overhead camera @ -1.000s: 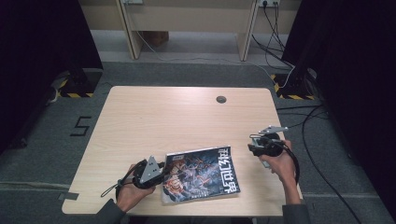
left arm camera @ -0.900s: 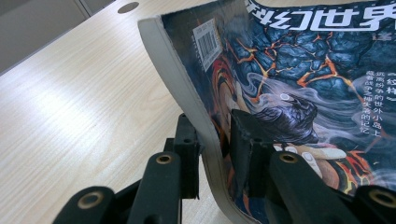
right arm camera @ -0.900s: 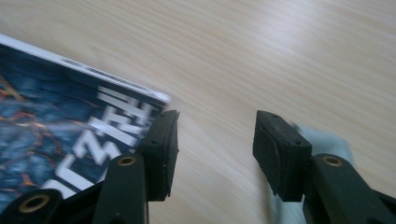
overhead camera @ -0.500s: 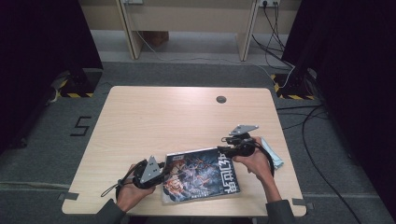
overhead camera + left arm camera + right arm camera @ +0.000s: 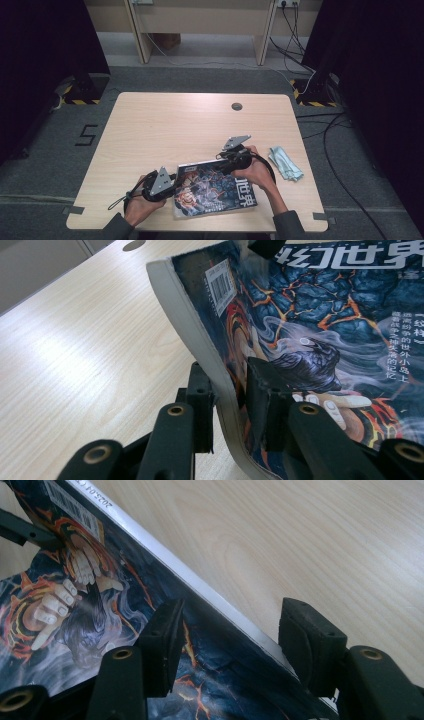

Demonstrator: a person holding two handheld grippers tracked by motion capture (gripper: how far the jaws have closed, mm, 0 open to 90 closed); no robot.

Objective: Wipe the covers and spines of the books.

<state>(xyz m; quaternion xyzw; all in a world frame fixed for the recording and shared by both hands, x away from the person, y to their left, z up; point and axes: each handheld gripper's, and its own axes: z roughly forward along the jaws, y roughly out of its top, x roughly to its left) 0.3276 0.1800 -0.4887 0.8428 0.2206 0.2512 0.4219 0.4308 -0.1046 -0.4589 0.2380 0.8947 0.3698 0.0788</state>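
A magazine [image 5: 215, 189] with a dark fiery cover lies near the table's front edge. My left gripper [image 5: 171, 181] is shut on its left edge. In the left gripper view the pads [image 5: 265, 390] pinch the magazine [image 5: 325, 315], whose edge curls up off the wood. My right gripper [image 5: 227, 158] sits at the magazine's far edge. Its jaws have just been opening and stand apart. In the right gripper view the magazine's [image 5: 100, 595] white edge runs between the right gripper's [image 5: 232, 630] jaws, and the pads do not press it.
A crumpled teal cloth [image 5: 286, 163] lies on the table [image 5: 165, 130] to the right of the right hand. A round cable hole [image 5: 236, 106] sits at the far middle. Bare wood stretches behind the magazine. Cables trail on the floor at the right.
The right hand has moved left from the table's right side to the magazine's far edge, leaving the teal cloth behind. The left gripper has kept still on the magazine.
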